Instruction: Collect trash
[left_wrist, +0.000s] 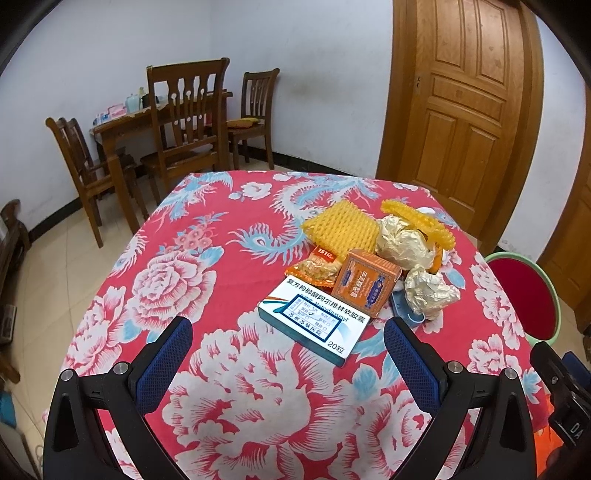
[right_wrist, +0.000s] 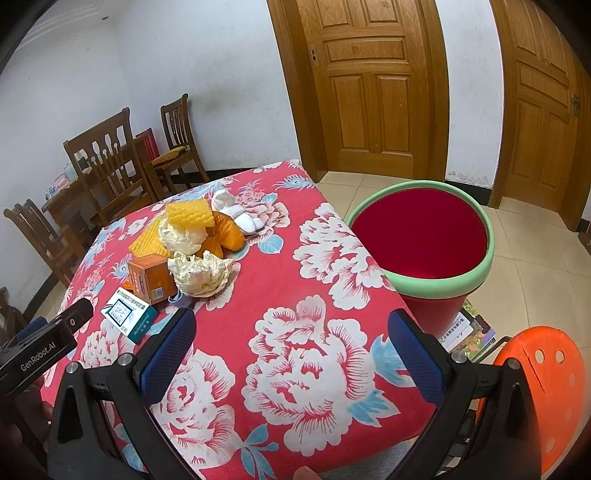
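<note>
A pile of trash lies on the red floral tablecloth (left_wrist: 184, 280): a white medicine box (left_wrist: 314, 321), an orange box (left_wrist: 369, 282), a snack packet (left_wrist: 317, 267), yellow foam netting (left_wrist: 340, 229) and two crumpled gold wrappers (left_wrist: 404, 242). My left gripper (left_wrist: 288, 336) is open just short of the medicine box, nothing between its fingers. In the right wrist view the same pile shows at upper left, with the medicine box (right_wrist: 127, 319), orange box (right_wrist: 151, 278), a wrapper (right_wrist: 201, 273) and white socks (right_wrist: 238, 212). My right gripper (right_wrist: 291, 328) is open over bare cloth. A red bin with a green rim (right_wrist: 424, 236) stands beside the table's right edge.
An orange plastic stool (right_wrist: 543, 398) and some books (right_wrist: 465, 332) sit below the bin. A wooden dining table with chairs (left_wrist: 177, 125) stands at the back left. Wooden doors (left_wrist: 465, 103) line the back wall. The left gripper's body (right_wrist: 40, 350) shows at the left edge.
</note>
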